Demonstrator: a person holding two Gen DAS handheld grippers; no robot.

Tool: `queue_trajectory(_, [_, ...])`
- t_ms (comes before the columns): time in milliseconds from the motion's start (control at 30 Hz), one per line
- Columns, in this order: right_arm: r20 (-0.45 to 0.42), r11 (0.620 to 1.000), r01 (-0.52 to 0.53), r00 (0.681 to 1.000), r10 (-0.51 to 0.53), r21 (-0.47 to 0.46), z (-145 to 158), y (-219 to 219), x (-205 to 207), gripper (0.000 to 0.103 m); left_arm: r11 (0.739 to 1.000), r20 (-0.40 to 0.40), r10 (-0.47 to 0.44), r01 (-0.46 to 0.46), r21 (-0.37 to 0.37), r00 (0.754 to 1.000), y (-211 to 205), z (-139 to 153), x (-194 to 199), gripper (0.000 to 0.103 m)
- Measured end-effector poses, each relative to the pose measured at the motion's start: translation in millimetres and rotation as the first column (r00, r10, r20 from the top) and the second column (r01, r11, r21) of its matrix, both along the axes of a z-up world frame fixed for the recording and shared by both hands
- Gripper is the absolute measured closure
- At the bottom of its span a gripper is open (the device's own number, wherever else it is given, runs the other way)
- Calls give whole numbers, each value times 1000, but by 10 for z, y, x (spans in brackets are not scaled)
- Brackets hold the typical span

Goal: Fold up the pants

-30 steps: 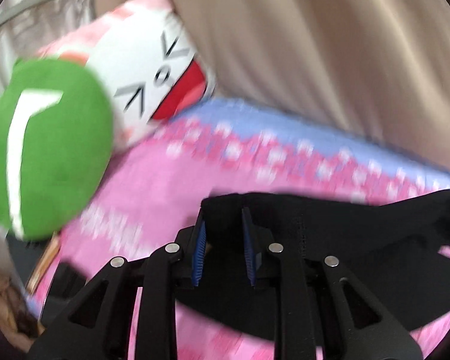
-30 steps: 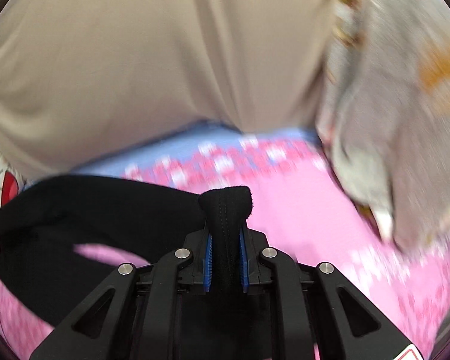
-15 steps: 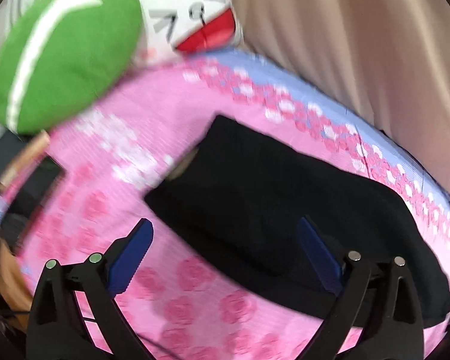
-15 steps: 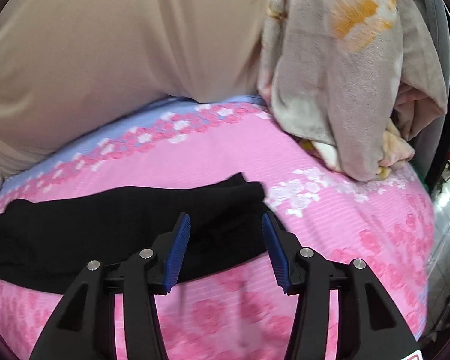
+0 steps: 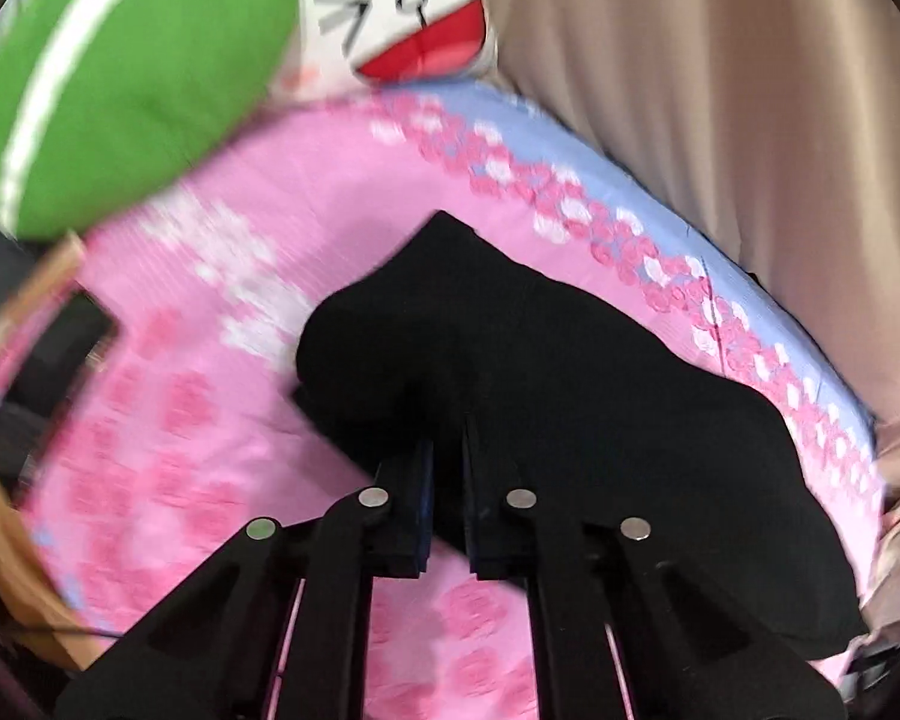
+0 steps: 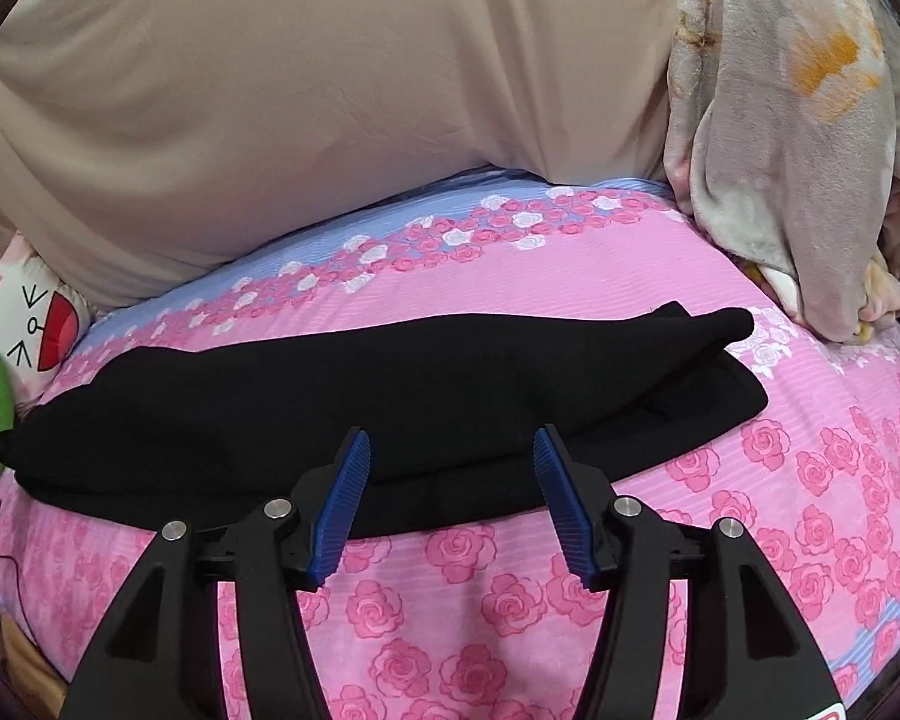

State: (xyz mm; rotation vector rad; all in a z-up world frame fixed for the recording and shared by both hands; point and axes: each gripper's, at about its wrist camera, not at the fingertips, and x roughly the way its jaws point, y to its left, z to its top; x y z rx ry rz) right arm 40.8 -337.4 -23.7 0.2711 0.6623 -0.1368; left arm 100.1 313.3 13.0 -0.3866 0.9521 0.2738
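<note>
The black pants point(image 6: 390, 396) lie folded lengthwise in a long band across the pink rose-print bed sheet point(image 6: 510, 600). In the left wrist view the pants point(image 5: 570, 396) fill the middle, and my left gripper point(image 5: 447, 468) is shut on their near edge, close to the left end. My right gripper point(image 6: 450, 480) is open and empty, hovering just in front of the near edge of the pants, with its blue pads point(image 6: 345, 498) apart.
A beige curtain point(image 6: 330, 90) hangs behind the bed. A grey floral blanket point(image 6: 780, 150) is piled at the right end. A green cushion point(image 5: 120, 78) and a white cat-face pillow point(image 5: 402, 12) sit at the left end. A dark object point(image 5: 60, 360) lies at the left bed edge.
Both grippers let go of the pants half a second ago. Since then my left gripper has closed on the near edge. My right gripper opened wider and pulled back.
</note>
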Motion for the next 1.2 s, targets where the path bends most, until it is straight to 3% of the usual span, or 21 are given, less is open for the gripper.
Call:
queue_trajectory(133, [-86, 998, 63, 994, -62, 5, -267, -142, 57, 37, 994, -193, 2, 19, 107, 981, -39, -526, 108, 87])
queue_trajectory(233, [-97, 989, 123, 989, -115, 82, -322, -383, -5, 37, 982, -131, 33, -7, 188, 991, -220, -396, -94, 78])
queue_trajectory(267, [-89, 986, 133, 988, -124, 101, -311, -464, -32, 37, 972, -92, 58, -35, 234, 994, -314, -274, -200, 65])
queue_trajectory(300, [-77, 982, 139, 989, -130, 129, -287, -570, -43, 37, 966, -63, 62, -44, 256, 996, -381, -188, -263, 44])
queue_trajectory(367, [-74, 974, 144, 988, -133, 176, -272, -724, 16, 37, 957, 9, 56, -57, 284, 998, -541, -11, -390, 32])
queue_trajectory(467, [-87, 947, 164, 986, -146, 278, -319, -1025, 243, 36, 941, 75, -7, -19, 338, 997, -945, 175, -481, 32])
queue_trajectory(533, [-100, 918, 167, 985, -140, 359, -415, -1231, 499, 38, 946, 83, -47, 18, 325, 995, -1140, 213, -459, 29])
queue_trajectory(567, [-104, 919, 163, 986, -134, 360, -433, -1278, 609, 58, 949, 82, -74, 45, 312, 994, -1238, 220, -451, 26])
queue_trajectory(600, [-121, 924, 168, 984, -134, 344, -447, -1325, 748, 95, 949, 76, -106, 78, 307, 992, -1367, 206, -421, 26])
queue_trajectory(633, [-145, 932, 173, 981, -132, 320, -413, -1354, 895, 98, 945, 67, -123, 96, 312, 990, -1463, 182, -389, 26])
queue_trajectory(700, [-28, 925, 110, 994, -107, 363, -102, -1340, 867, 98, 940, 48, -149, 126, 318, 988, -1610, 162, -349, 26])
queue_trajectory(733, [72, 936, 53, 994, -84, 348, 183, -1276, 733, 98, 939, 47, -155, 132, 318, 987, -1642, 159, -349, 26])
queue_trajectory(800, [192, 962, 11, 979, -65, 273, 496, -1193, 449, 99, 937, 49, -161, 137, 320, 986, -1691, 133, -366, 19])
queue_trajectory(833, [196, 973, 36, 977, -82, 229, 480, -1223, 354, 99, 935, 47, -166, 142, 324, 985, -1710, 99, -361, 19])
queue_trajectory(867, [126, 974, 83, 986, -112, 212, 317, -1316, 373, 99, 933, 33, -172, 153, 327, 984, -1735, 39, -340, 19])
queue_trajectory(933, [-103, 951, 178, 982, -156, 254, -316, -1586, 522, 99, 931, -8, -174, 167, 324, 985, -1771, -97, -264, 19])
queue_trajectory(1000, [-195, 945, 221, 965, -175, 242, -635, -1648, 537, 99, 930, -43, -174, 178, 323, 984, -1789, -214, -155, 19])
queue_trajectory(1067, [-158, 937, 222, 970, -185, 269, -659, -1644, 448, 96, 925, -53, -166, 174, 338, 985, -1794, -282, -100, 19])
queue_trajectory(1100, [-159, 936, 234, 967, -197, 264, -628, -1633, 418, 90, 925, -61, -154, 166, 341, 986, -1779, -311, -76, 19])
queue_trajectory(1200, [-153, 937, 325, 940, -304, 131, -407, -1526, 243, 79, 934, -68, -128, 144, 327, 989, -1649, -376, -38, 19])
